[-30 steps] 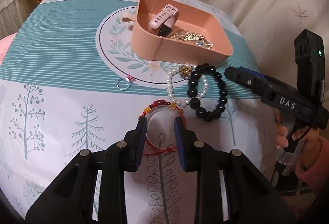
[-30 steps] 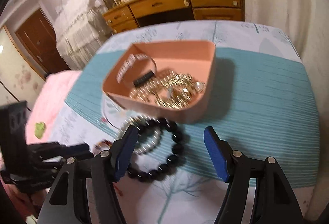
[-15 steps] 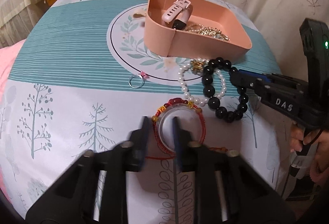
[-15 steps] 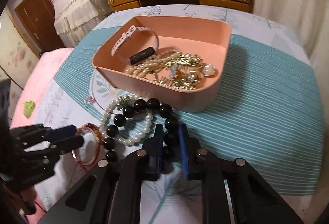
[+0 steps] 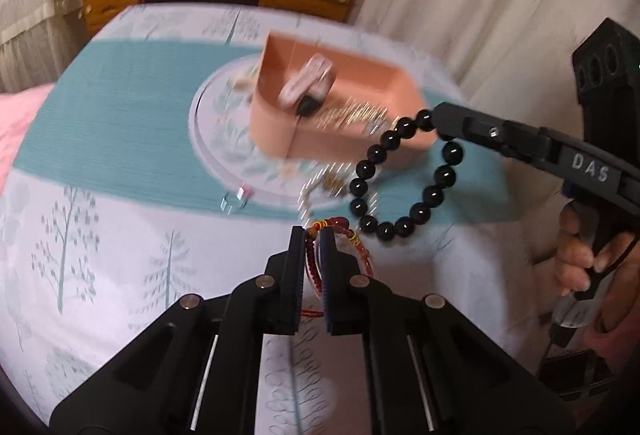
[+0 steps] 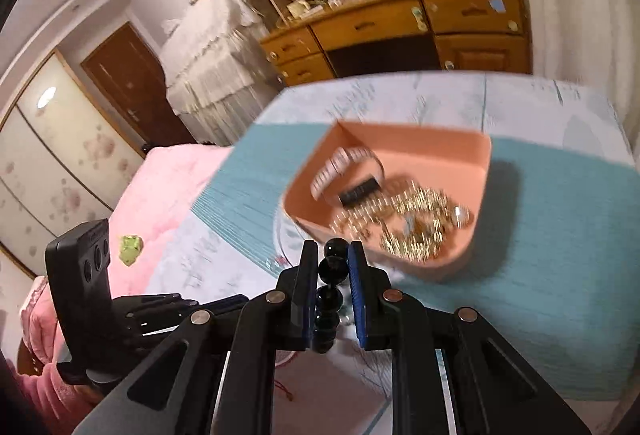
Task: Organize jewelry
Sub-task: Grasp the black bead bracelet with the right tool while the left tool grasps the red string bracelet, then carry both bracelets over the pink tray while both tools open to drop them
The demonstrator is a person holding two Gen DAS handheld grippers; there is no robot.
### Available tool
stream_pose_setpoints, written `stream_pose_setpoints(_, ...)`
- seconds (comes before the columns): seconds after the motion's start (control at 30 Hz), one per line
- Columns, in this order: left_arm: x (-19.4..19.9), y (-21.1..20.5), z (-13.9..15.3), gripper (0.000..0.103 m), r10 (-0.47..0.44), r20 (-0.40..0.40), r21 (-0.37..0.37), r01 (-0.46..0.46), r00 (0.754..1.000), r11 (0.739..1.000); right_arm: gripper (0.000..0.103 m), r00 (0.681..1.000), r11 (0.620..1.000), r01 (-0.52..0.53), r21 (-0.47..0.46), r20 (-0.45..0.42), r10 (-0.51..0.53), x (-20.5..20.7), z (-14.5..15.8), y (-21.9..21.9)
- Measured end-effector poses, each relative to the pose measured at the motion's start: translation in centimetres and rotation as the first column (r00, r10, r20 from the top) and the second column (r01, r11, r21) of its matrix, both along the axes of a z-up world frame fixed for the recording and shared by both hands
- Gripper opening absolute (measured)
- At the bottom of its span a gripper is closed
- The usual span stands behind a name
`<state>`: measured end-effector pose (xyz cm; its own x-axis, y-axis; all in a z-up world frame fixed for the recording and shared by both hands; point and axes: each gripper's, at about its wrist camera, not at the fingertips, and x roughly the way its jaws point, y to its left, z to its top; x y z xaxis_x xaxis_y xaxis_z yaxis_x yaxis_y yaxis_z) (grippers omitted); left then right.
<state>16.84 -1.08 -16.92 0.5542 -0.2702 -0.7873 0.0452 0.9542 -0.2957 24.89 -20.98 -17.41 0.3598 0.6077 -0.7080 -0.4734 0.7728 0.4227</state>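
Right gripper (image 6: 333,261) clamped on black bead bracelet (image 5: 402,179), lifted clear for the pink tray (image 5: 280,139); left gripper (image 5: 311,235) pinching red string bracelet (image 5: 360,247) — both likely tray-bound.

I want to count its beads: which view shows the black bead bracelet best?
The left wrist view: the black bead bracelet hangs there as a nearly whole loop from the right tool. The right wrist view shows only a few beads between its fingers.

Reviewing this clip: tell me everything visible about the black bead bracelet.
The black bead bracelet is a loop of glossy round black beads, apparently threaded on a cord. The right gripper is shut on a few beads at its top, so it hangs open in the air in front of the pink tray, off the tablecloth.
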Motion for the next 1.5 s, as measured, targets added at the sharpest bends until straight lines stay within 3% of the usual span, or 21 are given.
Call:
stream_pose_setpoints(0.37, 3.7, -0.7, 7.4, 0.005, -0.069, 0.211, 0.029, 0.064, 0.975, 0.998, 0.015, 0.985, 0.999, 0.016, 0.044, 0.169, -0.023, 2.6, 7.2, -0.4)
stream_pose_setpoints(0.63, 7.6, -2.9, 9.6, 0.005, -0.156, 0.288, 0.081, 0.138, 0.945, 0.987, 0.015, 0.972, 0.997, 0.043, 0.066, 0.227, -0.057, 4.5, 10.0, -0.9)
stream_pose_setpoints(0.73, 10.2, -3.5, 8.6, 0.005, -0.131, 0.218, 0.088, 0.114, 0.967, 0.990, 0.019, 0.981, 0.998, 0.052, 0.044, 0.187, -0.059, 5.5, 9.3, -0.7)
stream_pose_setpoints(0.8, 11.3, -3.4, 7.6, 0.006, -0.113, 0.165, 0.066, 0.103, 0.980, 0.992, 0.046, 0.985, 0.997, 0.072, 0.024, 0.157, -0.075, 6.0, 8.7, -1.0)
stream_pose_setpoints(1.0, 11.5, -2.6, 5.5, 0.007, -0.086, 0.114, 0.084, 0.076, 0.990, 0.994, 0.050, 0.983, 0.995, 0.101, 0.021, 0.155, -0.103, 5.6, 7.5, -2.3)
stream_pose_setpoints(1.07, 11.1, -2.2, 4.9, 0.012, -0.077, 0.094, 0.108, 0.067, 0.993, 0.992, 0.055, 0.984, 0.994, 0.113, 0.003, 0.140, -0.112, 5.4, 6.8, -2.8)
stream_pose_setpoints(1.23, 9.2, -0.4, 2.7, 0.051, -0.011, 0.042, 0.135, 0.005, 0.999, 0.991, 0.072, 0.988, 0.989, 0.140, -0.037, 0.071, -0.137, 4.5, 4.6, -3.2)
stream_pose_setpoints(1.3, 8.5, 0.4, 1.6, 0.055, 0.027, 0.006, 0.132, -0.027, 1.000, 0.991, 0.086, 0.990, 0.988, 0.140, -0.057, 0.029, -0.139, 4.0, 3.4, -3.1)
stream_pose_setpoints(1.5, 6.3, 2.1, -1.5, 0.060, 0.106, -0.090, 0.216, -0.084, 0.990, 0.973, 0.087, 0.974, 0.974, 0.178, -0.137, -0.116, -0.194, 1.6, -1.0, -2.6)
